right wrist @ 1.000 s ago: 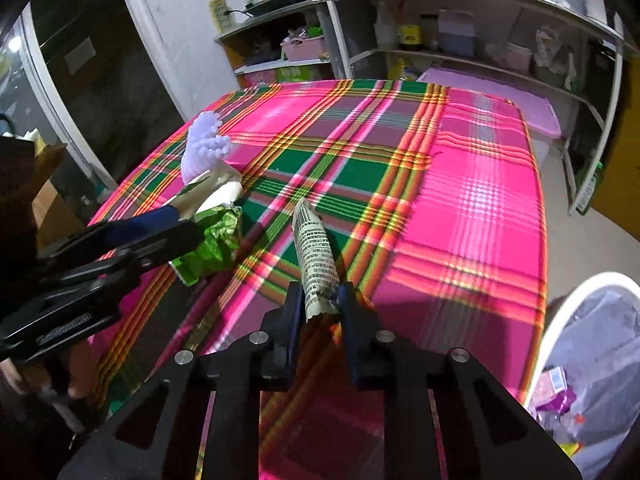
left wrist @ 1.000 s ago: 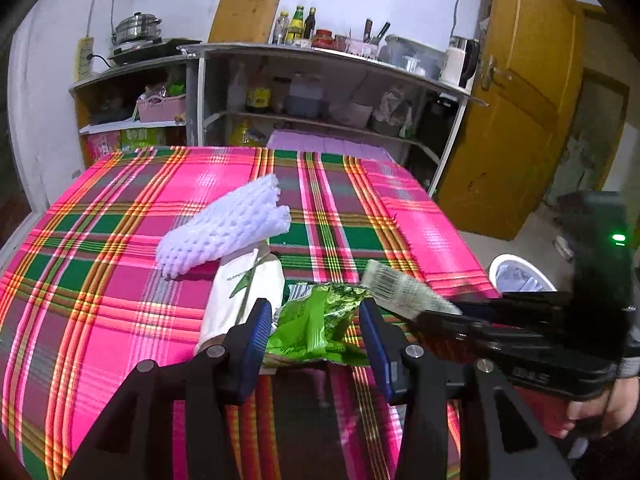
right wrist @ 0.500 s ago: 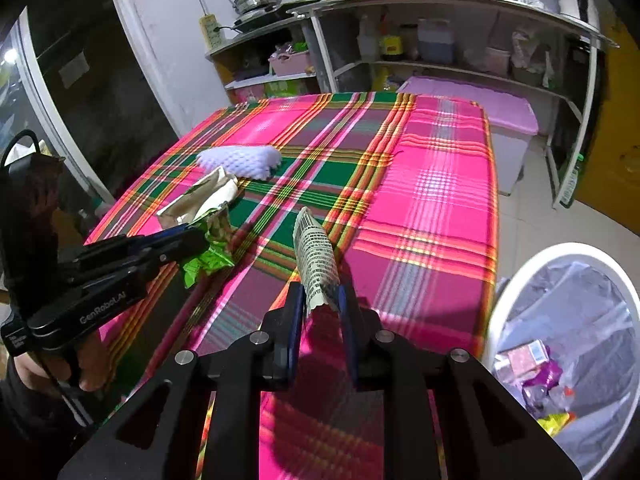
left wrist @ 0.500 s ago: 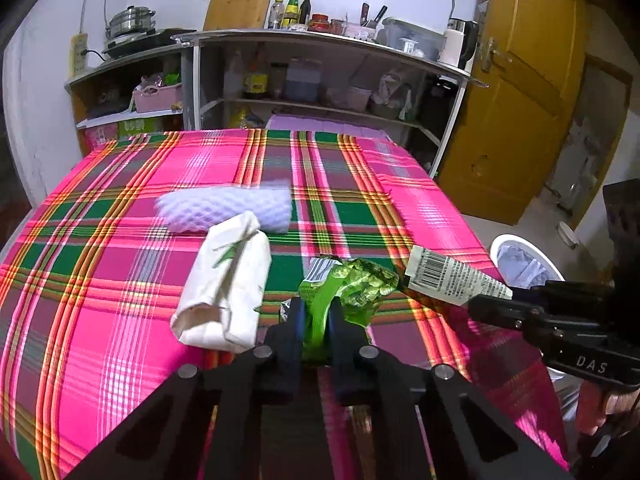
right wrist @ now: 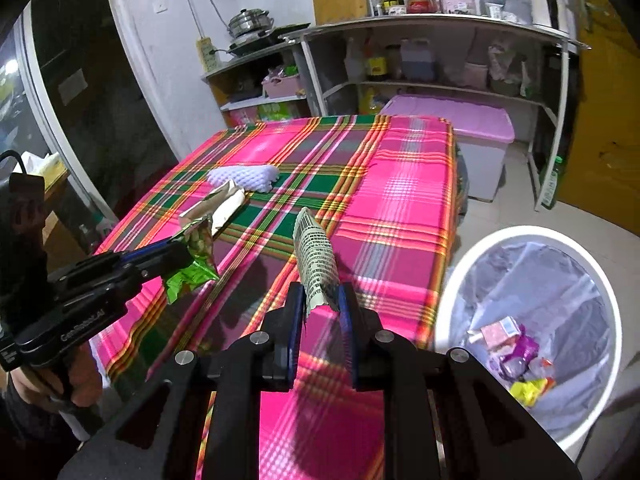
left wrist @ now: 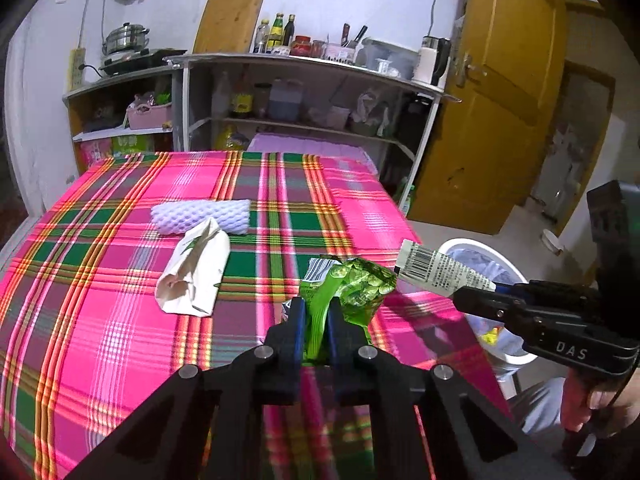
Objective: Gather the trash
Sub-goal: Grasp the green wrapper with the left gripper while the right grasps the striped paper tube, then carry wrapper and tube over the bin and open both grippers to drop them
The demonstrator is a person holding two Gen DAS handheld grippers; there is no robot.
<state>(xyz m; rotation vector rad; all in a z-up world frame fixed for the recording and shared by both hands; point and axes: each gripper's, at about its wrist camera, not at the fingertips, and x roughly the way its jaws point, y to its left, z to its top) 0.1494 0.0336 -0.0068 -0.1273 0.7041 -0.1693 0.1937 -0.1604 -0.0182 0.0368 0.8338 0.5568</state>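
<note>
My left gripper [left wrist: 318, 312] is shut on a crumpled green snack wrapper [left wrist: 352, 284] and holds it above the plaid table [left wrist: 100, 340]; it also shows in the right wrist view [right wrist: 176, 252] with the wrapper [right wrist: 188, 268]. My right gripper [right wrist: 320, 304] is shut on a white printed tube with a barcode [right wrist: 316, 256], held over the table's right edge; the tube also shows in the left wrist view [left wrist: 436, 268]. A white foam fruit net [left wrist: 200, 216] and a white paper pouch [left wrist: 196, 268] lie on the table.
A white bin with a clear liner [right wrist: 532, 312] stands on the floor right of the table, with several wrappers inside; it also shows in the left wrist view [left wrist: 480, 256]. Shelves [left wrist: 304, 92] and a lilac-lidded box [right wrist: 460, 120] stand beyond the table. A yellow door [left wrist: 500, 120] is at right.
My left gripper closed on the green wrapper and lifted it off the table. Both grippers pulled back and rose, the right one carrying the tube toward the bin side.
</note>
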